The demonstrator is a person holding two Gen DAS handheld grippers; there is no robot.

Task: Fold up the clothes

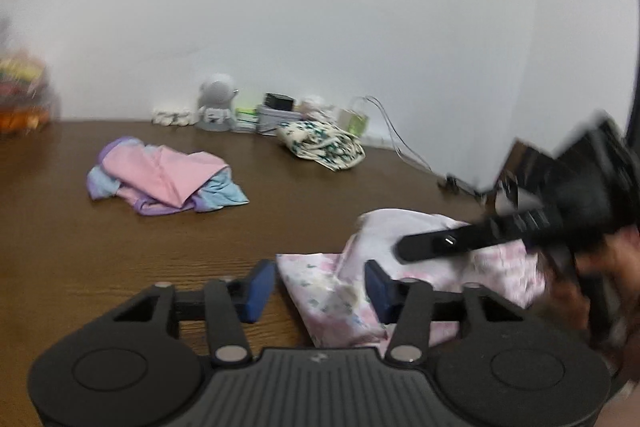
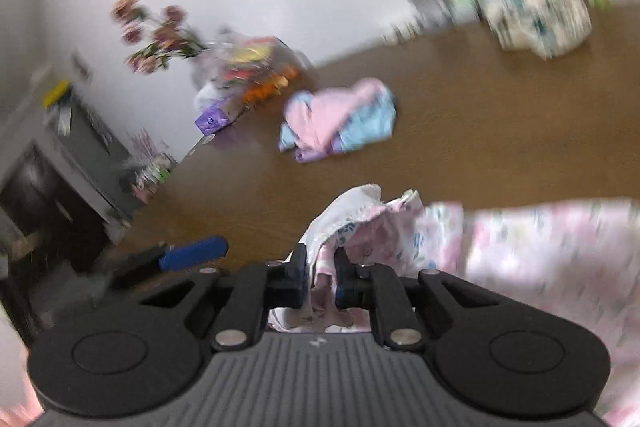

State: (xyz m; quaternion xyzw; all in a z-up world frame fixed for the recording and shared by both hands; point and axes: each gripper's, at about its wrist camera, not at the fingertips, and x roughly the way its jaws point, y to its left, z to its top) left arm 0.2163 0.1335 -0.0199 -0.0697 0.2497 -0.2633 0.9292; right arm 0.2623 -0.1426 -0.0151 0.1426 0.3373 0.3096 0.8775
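A white and pink floral garment (image 1: 340, 291) lies on the brown table (image 1: 120, 227) in the left wrist view. My left gripper (image 1: 320, 287) is open, its blue fingers either side of a corner of it. My right gripper (image 2: 322, 279) is shut on a bunched edge of the same floral garment (image 2: 520, 251), which trails off to the right. The right gripper also shows in the left wrist view (image 1: 520, 227), over the garment. A left finger (image 2: 194, 253) shows in the right wrist view.
A crumpled pink, blue and purple garment (image 1: 164, 175) lies mid-table. A green-patterned cloth (image 1: 324, 143), a grey figurine (image 1: 216, 103), boxes and cables stand along the back wall. Flowers (image 2: 156, 35) and colourful packets (image 2: 256, 67) are at the table's far left.
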